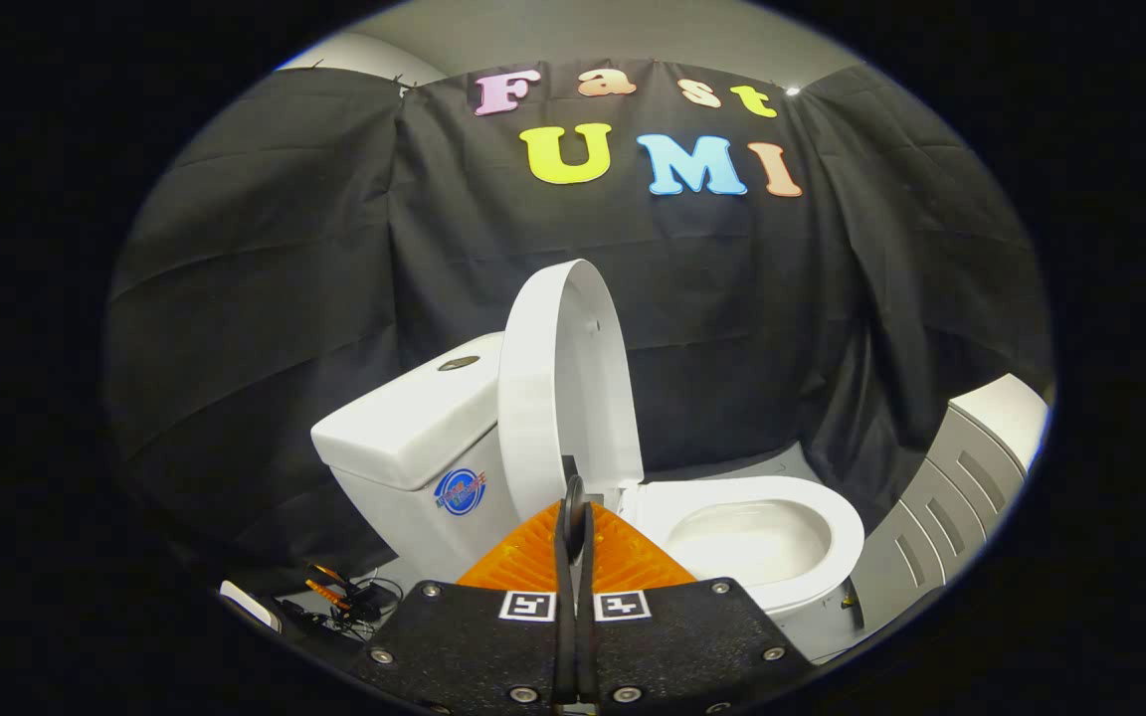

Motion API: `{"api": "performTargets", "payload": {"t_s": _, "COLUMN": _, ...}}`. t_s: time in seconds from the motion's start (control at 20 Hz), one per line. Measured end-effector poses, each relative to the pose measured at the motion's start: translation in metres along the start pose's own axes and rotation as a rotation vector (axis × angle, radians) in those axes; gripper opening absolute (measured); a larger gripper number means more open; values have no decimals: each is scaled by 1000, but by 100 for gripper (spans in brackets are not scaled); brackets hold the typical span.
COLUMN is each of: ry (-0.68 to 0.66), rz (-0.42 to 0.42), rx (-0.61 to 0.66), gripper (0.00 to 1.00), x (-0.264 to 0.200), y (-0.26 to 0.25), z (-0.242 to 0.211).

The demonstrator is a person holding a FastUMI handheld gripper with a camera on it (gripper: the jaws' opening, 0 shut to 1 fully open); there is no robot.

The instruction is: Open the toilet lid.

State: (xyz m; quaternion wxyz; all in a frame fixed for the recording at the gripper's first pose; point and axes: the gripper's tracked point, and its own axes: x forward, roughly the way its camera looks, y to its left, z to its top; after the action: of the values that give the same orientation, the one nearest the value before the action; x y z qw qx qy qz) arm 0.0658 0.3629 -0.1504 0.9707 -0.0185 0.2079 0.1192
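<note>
White toilet lid (561, 388) stands upright vs cistern (404, 433), bowl (762, 537) exposed, so task looks done. Gripper (573, 502) clenched on nothing, fingers pressed together just short of lid's base, prob. backed off since lid holds itself.
</note>
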Motion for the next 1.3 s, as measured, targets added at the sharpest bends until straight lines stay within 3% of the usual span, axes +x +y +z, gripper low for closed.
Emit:
{"api": "performTargets", "payload": {"t_s": 0.5, "ry": -2, "rz": 49, "rx": -49, "gripper": 0, "x": 11, "y": 36, "z": 0}}
{"api": "performTargets", "payload": {"t_s": 0.75, "ry": -47, "rz": 35, "rx": -80, "gripper": 0, "x": 12, "y": 34, "z": 7}}
{"api": "performTargets", "payload": {"t_s": 0.85, "ry": -36, "rz": 100, "rx": -43, "gripper": 2, "x": 13, "y": 43, "z": 4}}
{"api": "performTargets", "payload": {"t_s": 0.9, "ry": -23, "rz": 136, "rx": -28, "gripper": 8, "x": 14, "y": 50, "z": 1}}
{"api": "performTargets", "payload": {"t_s": 0.95, "ry": -7, "rz": 143, "rx": -23, "gripper": 25, "x": 15, "y": 48, "z": -2}}
{"api": "performTargets", "payload": {"t_s": 1.0, "ry": -6, "rz": 136, "rx": -27, "gripper": 33, "x": 10, "y": 41, "z": -4}}
{"api": "performTargets", "payload": {"t_s": 1.15, "ry": -34, "rz": 97, "rx": -20, "gripper": 81, "x": 3, "y": 23, "z": 3}}
{"api": "performTargets", "payload": {"t_s": 1.25, "ry": -46, "rz": 106, "rx": 0, "gripper": 93, "x": -2, "y": 18, "z": 7}}
{"api": "performTargets", "payload": {"t_s": 1.3, "ry": -56, "rz": 114, "rx": 8, "gripper": 94, "x": -7, "y": 14, "z": 11}}
